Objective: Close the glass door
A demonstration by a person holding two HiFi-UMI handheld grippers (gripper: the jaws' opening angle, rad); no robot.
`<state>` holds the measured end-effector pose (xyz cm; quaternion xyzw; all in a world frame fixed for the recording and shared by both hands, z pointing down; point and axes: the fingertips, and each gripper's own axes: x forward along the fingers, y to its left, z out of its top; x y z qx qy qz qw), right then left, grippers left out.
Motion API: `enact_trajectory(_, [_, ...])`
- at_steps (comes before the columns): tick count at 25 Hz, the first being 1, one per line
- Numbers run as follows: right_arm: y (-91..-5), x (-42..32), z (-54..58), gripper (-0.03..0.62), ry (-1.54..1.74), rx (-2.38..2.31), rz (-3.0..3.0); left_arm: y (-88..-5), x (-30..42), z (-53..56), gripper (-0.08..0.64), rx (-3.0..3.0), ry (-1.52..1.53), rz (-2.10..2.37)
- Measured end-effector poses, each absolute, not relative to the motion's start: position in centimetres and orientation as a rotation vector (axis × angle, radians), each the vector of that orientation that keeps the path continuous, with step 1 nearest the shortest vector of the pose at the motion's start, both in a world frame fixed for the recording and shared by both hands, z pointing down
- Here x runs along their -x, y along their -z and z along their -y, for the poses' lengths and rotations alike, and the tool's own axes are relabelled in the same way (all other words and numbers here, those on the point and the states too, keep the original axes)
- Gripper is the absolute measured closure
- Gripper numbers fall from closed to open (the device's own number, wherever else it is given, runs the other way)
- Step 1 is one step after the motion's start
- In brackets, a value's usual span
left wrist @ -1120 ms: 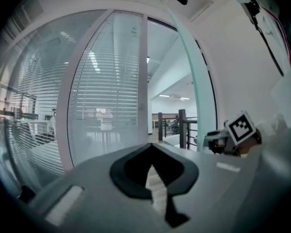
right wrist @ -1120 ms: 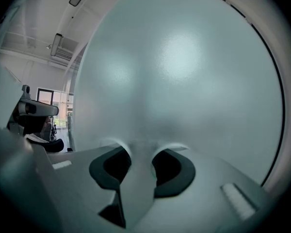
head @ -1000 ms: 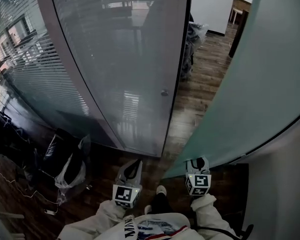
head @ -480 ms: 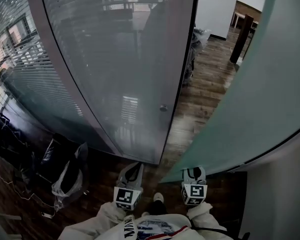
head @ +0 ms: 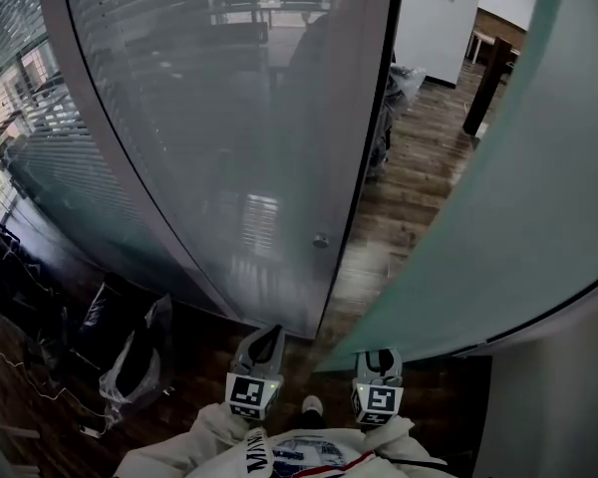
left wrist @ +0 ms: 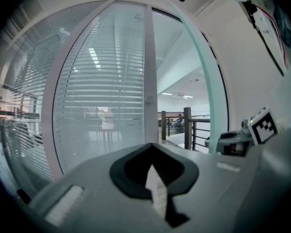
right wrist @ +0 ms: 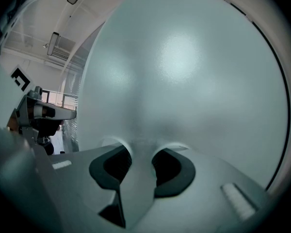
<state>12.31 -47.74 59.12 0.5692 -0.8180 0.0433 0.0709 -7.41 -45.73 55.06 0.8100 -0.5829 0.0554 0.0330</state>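
The frosted glass door [head: 508,187] fills the right of the head view, its bottom edge ending just above my right gripper [head: 379,358]. In the right gripper view that gripper [right wrist: 141,152] has its jaws closed on the door's edge, and the pane [right wrist: 184,81] fills the picture. My left gripper [head: 266,342] points at the fixed glass panel with blinds [head: 229,118], which carries a small round knob [head: 320,240]. It is shut and holds nothing [left wrist: 153,166]. A narrow gap with wooden floor [head: 399,187] lies between door and panel.
Dark bags and cables [head: 130,357] lie on the floor at the left, by the glass wall. Beyond the gap stand a white wall [head: 439,18] and more bags [head: 399,88]. A shoe [head: 312,404] shows between the grippers.
The right gripper has shifted left with the door's edge. The glass panel and its knob have slid down the head view, nearer to both grippers. Neither gripper's jaws have changed.
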Motion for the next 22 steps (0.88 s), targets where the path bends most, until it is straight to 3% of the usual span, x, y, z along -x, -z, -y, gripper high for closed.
enact_trajectory(22, [-59.0,-11.4,53.8,0.468,-0.079,-1.788,2.465,-56.1,7.2,50.1,0.558,-2.439,-0.176,1.868])
